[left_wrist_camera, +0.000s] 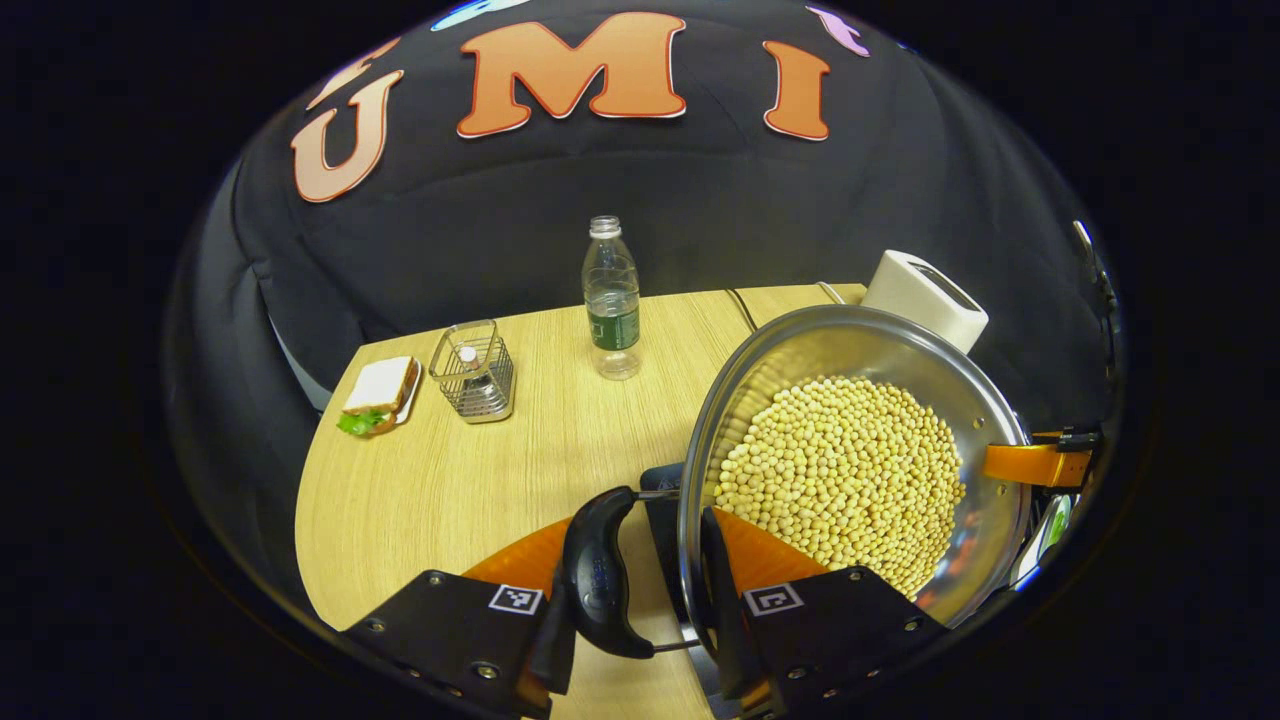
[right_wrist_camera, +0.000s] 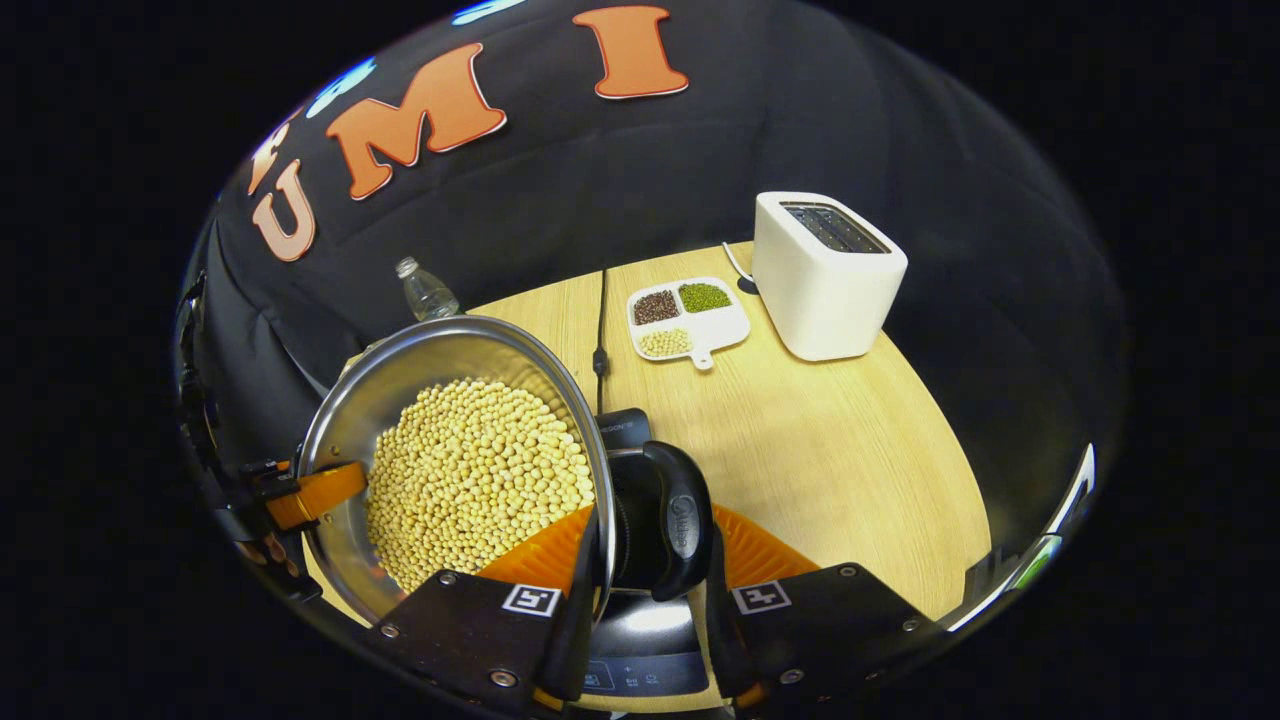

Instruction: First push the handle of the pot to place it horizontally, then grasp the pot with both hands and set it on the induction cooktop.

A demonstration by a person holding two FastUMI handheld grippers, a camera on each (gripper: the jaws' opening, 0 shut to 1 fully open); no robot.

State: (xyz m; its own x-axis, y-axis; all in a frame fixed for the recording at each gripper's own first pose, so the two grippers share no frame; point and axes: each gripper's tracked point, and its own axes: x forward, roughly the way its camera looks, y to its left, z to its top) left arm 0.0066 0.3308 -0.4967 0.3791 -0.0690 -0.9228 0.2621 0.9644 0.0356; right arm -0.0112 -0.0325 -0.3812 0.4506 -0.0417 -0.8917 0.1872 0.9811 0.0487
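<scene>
Steel pot (left_wrist_camera: 985,400), white toaster (right_wrist_camera: 825,275)

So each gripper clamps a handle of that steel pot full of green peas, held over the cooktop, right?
Nearly. The pot holds pale yellow beans, not green peas, as the left gripper view shows. Each gripper, left and right, does clamp a handle above the cooktop.

The left gripper view looks down and forward across the table (left_wrist_camera: 470,480) from close over the pot (left_wrist_camera: 850,460), which sits at 3 o'clock. The right gripper view faces the same way, equally near, with the pot (right_wrist_camera: 450,460) at 9 o'clock. Both share the pot, bottle (left_wrist_camera: 611,300) (right_wrist_camera: 425,290) and toaster (left_wrist_camera: 925,298) (right_wrist_camera: 825,275).
</scene>
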